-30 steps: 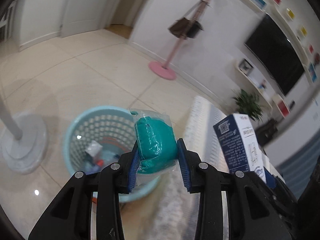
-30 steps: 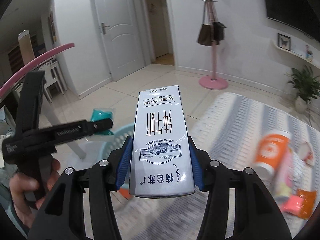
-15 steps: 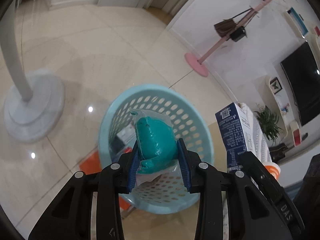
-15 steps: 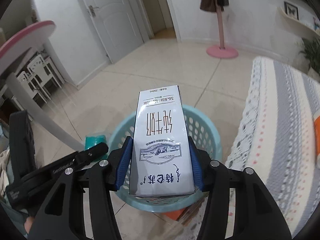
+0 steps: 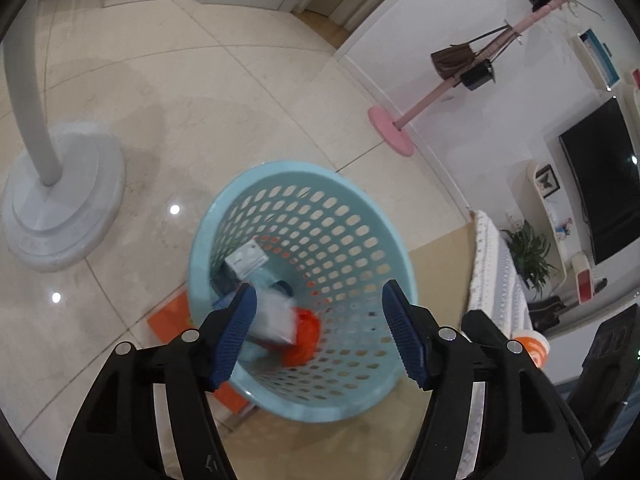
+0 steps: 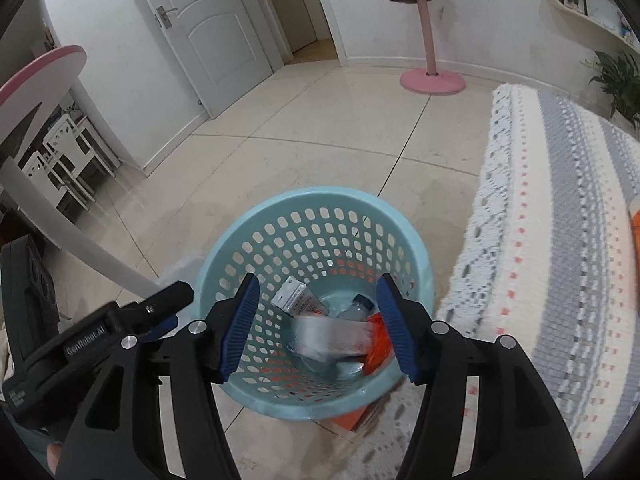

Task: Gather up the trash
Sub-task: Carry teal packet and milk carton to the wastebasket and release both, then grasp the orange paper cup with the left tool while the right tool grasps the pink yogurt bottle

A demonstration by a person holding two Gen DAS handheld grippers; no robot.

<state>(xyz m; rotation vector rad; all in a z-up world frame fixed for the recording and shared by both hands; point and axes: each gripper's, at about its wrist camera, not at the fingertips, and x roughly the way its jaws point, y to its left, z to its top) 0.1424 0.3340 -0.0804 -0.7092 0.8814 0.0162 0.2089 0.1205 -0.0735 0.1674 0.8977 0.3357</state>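
Note:
A light blue perforated trash basket stands on the floor; it also shows in the right wrist view. My left gripper is open and empty above its rim. My right gripper is open and empty above the basket too. Inside, a blurred white carton lies or falls among an orange wrapper, a small white box and a bottle. The same blurred white item and orange wrapper show in the left wrist view. The left gripper's body shows at the right view's left.
A striped lace-edged cloth covers a surface right of the basket, with an orange cup on it. A white lamp base stands on the floor to the left. A pink coat stand is farther back. An orange flat item lies under the basket.
Both grippers have opened over the basket. The teal packet has left my left gripper and the white milk carton has left my right gripper; both are now down in the basket.

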